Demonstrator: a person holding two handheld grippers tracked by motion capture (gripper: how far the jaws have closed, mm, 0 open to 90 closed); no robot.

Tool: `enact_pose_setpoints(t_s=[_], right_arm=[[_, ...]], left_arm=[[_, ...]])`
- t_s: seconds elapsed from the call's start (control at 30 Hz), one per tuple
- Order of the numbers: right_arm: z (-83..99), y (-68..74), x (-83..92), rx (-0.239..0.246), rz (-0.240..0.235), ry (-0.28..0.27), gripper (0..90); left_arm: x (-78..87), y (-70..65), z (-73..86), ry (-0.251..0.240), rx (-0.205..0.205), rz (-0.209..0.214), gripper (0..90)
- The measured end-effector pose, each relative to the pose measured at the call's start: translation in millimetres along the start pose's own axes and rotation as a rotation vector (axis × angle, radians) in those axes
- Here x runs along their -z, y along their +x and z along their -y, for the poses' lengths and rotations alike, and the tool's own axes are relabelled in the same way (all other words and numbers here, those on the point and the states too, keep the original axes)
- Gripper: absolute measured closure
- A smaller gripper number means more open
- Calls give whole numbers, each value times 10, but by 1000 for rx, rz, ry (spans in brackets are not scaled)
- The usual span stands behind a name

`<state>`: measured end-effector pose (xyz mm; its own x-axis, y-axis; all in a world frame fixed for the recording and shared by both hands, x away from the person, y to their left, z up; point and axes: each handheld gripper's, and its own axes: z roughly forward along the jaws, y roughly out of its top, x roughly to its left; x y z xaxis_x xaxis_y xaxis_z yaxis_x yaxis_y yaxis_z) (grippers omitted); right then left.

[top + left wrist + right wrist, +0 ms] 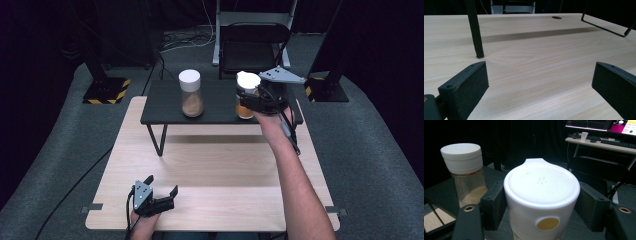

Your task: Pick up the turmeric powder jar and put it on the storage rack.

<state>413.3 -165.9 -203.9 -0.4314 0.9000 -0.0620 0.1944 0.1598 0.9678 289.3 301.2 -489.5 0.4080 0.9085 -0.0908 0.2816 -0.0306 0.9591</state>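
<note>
Far forward, right gripper (248, 102) clamped around white-lidded jar (247, 82).

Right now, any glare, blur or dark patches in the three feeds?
High view: the white lid held by the right gripper is blown out, and the room around the table falls to black. Left gripper view: sharp, with a soft shadow band across the wood. Right gripper view: the lid is slightly glary, the screens behind are soft.
</note>
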Motion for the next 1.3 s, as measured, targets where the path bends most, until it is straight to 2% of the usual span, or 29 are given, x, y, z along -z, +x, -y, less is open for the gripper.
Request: enact_pose_setpoints(t_s=[0.1,0.17,0.37,0.63,0.83,1.3], right_arm=[[22,-8,-42,-16,11,-14,301],[17,-6,-65,-15,17,-14,301],[-4,-6,-137,-11,24,22,301],[28,-38,-207,-36,35,45,301],[88,-81,-216,-65,32,27,301],[115,-78,-224,-73,36,18,300]], left_arm=[[7,-12,9,-5,-9,-3,3],[11,-48,21,-11,-17,-21,4],[9,-41,23,-13,-9,-20,4],[8,-35,20,-11,-7,-16,4],[10,-33,24,-13,-9,-15,4],[8,-20,18,-10,-6,-10,3]])
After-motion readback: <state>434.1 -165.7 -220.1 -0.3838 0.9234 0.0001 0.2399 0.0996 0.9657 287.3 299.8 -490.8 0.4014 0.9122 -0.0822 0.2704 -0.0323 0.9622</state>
